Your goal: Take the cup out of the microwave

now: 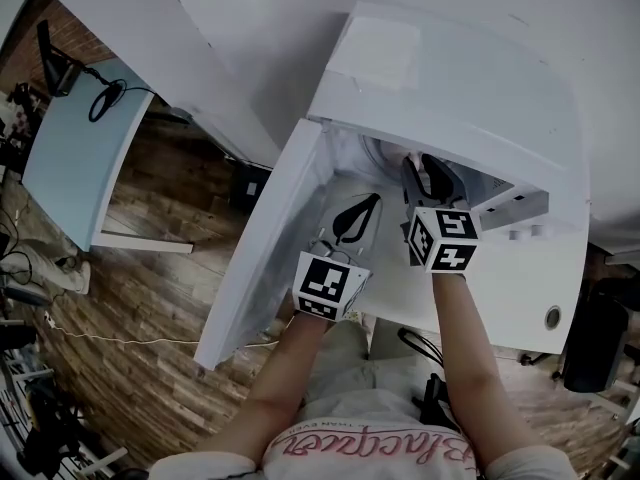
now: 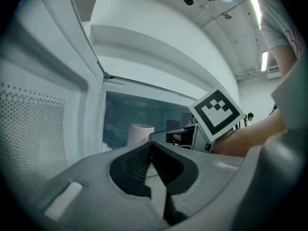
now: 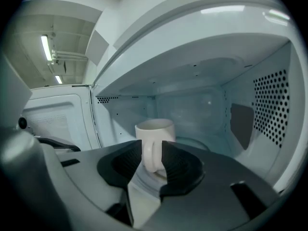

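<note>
A white microwave (image 1: 450, 78) stands with its door (image 1: 262, 253) swung open to the left. Inside, a white cup (image 3: 155, 129) stands upright on the glass turntable (image 3: 195, 144), its handle turned toward my right gripper. My right gripper (image 3: 151, 141) reaches into the cavity (image 1: 425, 168) and is open; the cup's handle shows in the gap between its jaws, with no pad pressing on it. My left gripper (image 2: 151, 143) is shut on nothing and hangs just outside the opening (image 1: 366, 208), left of the right one. From the left gripper view the cup (image 2: 140, 134) shows deep in the cavity.
The open door flanks my left gripper closely on its left. The perforated cavity wall (image 3: 274, 100) lies to the right of the cup. A pale blue desk (image 1: 75, 158) stands far left on the wooden floor, and a black chair (image 1: 595, 343) sits at right.
</note>
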`<state>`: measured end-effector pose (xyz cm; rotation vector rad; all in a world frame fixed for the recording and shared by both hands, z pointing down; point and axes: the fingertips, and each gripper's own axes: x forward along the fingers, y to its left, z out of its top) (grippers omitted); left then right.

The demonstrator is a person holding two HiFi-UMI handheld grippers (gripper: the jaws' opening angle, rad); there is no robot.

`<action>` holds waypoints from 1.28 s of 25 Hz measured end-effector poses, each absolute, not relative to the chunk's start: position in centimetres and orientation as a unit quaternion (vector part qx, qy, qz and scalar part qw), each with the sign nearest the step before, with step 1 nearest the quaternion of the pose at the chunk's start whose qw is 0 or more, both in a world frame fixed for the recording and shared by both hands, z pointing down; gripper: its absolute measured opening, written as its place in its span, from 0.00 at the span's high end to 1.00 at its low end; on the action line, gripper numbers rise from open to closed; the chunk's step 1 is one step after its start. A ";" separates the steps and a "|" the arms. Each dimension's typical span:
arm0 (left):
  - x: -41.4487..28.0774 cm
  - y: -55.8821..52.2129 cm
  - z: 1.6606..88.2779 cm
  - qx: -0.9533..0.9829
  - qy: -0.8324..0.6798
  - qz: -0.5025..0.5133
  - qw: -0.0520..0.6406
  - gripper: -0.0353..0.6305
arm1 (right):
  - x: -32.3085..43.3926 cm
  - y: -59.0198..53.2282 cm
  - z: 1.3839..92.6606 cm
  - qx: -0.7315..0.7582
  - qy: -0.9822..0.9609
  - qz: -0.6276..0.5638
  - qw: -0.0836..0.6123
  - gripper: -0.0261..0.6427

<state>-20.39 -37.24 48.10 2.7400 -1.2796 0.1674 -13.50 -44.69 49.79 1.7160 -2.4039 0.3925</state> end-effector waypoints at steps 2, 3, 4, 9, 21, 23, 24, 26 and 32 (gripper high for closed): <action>-20.4 -37.5 48.2 0.902 -0.424 0.053 0.058 0.94 | -13.5 -44.9 49.9 0.571 -0.806 0.132 0.082 0.78; -20.4 -37.6 48.3 0.902 -0.425 0.053 0.058 0.94 | -13.5 -44.9 49.9 0.570 -0.807 0.131 0.083 0.78; -20.4 -37.7 48.3 0.901 -0.427 0.053 0.059 0.94 | -13.6 -45.0 50.0 0.570 -0.807 0.129 0.086 0.79; -20.5 -38.1 48.4 0.896 -0.436 0.044 0.064 0.94 | -13.8 -45.3 50.1 0.578 -0.802 0.116 0.100 0.86; -21.2 -37.3 47.5 0.892 -0.446 0.037 0.061 0.94 | -13.1 -45.6 49.6 0.594 -0.791 0.109 0.096 0.88; -21.2 -37.1 47.3 0.893 -0.446 0.036 0.057 0.94 | -13.1 -45.5 49.4 0.593 -0.793 0.108 0.094 0.88; -21.2 -37.0 47.1 0.893 -0.446 0.035 0.055 0.94 | -13.1 -45.5 49.3 0.592 -0.793 0.107 0.093 0.88; -21.2 -36.7 46.9 0.893 -0.446 0.034 0.052 0.94 | -13.1 -45.3 49.1 0.592 -0.794 0.105 0.092 0.88; -21.0 -35.9 46.4 0.895 -0.444 0.033 0.045 0.94 | -12.8 -44.5 48.5 0.591 -0.795 0.101 0.089 0.88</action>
